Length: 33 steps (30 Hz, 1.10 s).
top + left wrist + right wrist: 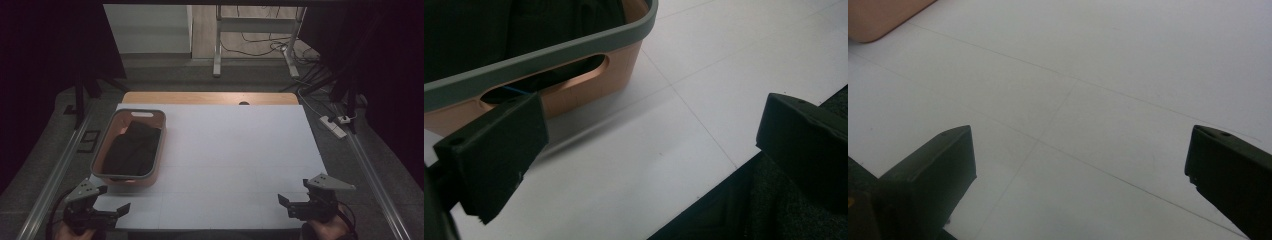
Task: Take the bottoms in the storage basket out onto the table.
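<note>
High view: both grippers parked at near desk [225, 150] edge, jaws wide open, nothing held. Dark cloth [132, 150] sits in basket [159, 150], near left gripper [112, 212]. Right gripper [290, 206] well apart. Likely pre-reach; next: left gripper into basket, grab cloth.

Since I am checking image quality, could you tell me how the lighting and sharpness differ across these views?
High view: dim, dark edges, only the white table is bright. Left gripper view: basket sharp, casting a soft shadow; near jaws slightly blurred. Right gripper view: even light, no glare, jaws soft.
</note>
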Tool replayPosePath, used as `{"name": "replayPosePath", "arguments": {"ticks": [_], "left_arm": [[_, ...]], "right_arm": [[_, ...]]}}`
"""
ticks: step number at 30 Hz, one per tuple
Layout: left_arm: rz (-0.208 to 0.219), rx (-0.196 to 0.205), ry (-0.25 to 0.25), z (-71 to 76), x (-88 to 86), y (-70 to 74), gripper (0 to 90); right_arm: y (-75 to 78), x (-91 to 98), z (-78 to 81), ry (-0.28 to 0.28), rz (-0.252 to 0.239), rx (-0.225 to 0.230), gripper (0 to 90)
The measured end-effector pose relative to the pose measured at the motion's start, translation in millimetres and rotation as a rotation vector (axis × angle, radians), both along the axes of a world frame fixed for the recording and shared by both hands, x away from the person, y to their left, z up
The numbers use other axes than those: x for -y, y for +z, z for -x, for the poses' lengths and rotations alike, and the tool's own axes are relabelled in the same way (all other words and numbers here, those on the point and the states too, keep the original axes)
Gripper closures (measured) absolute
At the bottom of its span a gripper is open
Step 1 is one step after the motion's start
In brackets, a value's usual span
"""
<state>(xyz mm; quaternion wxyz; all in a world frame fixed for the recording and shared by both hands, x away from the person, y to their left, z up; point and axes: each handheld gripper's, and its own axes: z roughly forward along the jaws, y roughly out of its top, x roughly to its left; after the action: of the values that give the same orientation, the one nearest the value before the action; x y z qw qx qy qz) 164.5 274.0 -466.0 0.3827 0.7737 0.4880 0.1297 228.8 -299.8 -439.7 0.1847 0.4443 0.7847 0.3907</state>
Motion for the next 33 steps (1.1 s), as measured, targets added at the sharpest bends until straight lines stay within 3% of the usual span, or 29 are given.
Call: {"name": "replayPosePath", "arguments": {"ticks": [5,10,25,33], "left_arm": [[0.018,-0.004,0.002,-0.2,-1.9,-0.3,0.0],[0.011,-0.012,-0.001,-1.0,-0.9,-0.5,0.0],[-0.001,-0.029,0.008,-2.9,0.1,-1.0,0.0],[0.002,-0.002,0.004,-1.8,1.0,1.9,0.0]], "right_arm": [[-0.9,-1.4,-1.6,0.013,0.003,-0.015,0.0],[-1.0,-3.8,-1.1,0.027,0.025,-0.011,0.0],[-1.1,-5.1,-0.8,0.064,0.03,-0.019,0.0],[-1.5,-6.6,-1.1,0.076,0.042,-0.023,0.0]]}}
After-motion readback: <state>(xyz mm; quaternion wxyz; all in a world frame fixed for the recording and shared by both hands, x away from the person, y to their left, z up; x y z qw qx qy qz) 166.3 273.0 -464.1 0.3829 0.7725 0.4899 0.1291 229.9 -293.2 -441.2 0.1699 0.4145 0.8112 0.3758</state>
